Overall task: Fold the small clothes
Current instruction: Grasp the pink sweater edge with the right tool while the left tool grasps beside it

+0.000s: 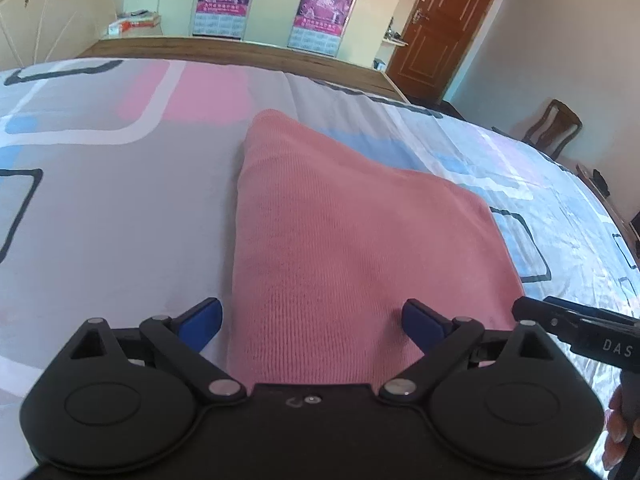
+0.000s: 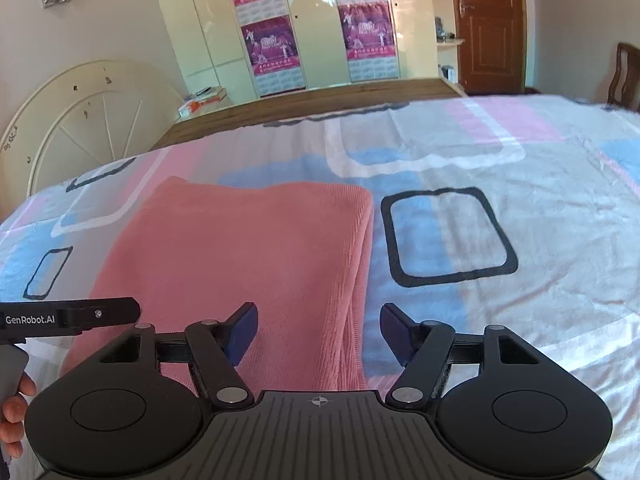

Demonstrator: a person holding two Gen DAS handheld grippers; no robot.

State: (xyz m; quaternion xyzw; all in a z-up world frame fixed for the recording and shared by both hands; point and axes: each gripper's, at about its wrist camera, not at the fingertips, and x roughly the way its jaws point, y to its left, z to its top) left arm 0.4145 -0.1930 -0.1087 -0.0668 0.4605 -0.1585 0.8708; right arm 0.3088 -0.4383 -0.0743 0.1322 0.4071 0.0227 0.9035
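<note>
Pink knit: folded garment (image 1: 340,220) lies flat on the bed, nearest edge under both tools; layered edges show along its right side in the right wrist view, so it looks folded at least once.
Left gripper (image 1: 312,326): fingers spread wide, blue pads (image 1: 206,322) standing either side of the garment's near left corner area; nothing pinched, and I cannot tell if the pads rest on the cloth or hover just above.
Right gripper (image 2: 318,330): fingers parted, not as wide; left pad (image 2: 242,330) over the knit, the other over the sheet, so the stacked right edge sits in the gap; no cloth clamped.
Why so: each tool sits at one near corner, likely either just off a fold or lined up to grab the near edge for another; judgement only.
Person's hand (image 2: 14,412): a few fingers visible on the left tool's handle, low at the frame edge.
Bedsheet (image 1: 120,220): grey, pink, blue blocks with dark outlined squares, smooth, gives a flat folding surface.
Progress: garment is a compact rectangle, task seems well along.
Far: wooden bed frame edge (image 2: 320,100), cream headboard (image 2: 100,120), wardrobe with purple posters (image 2: 272,48), brown door (image 2: 490,24), chair (image 1: 554,126) by the wall.
</note>
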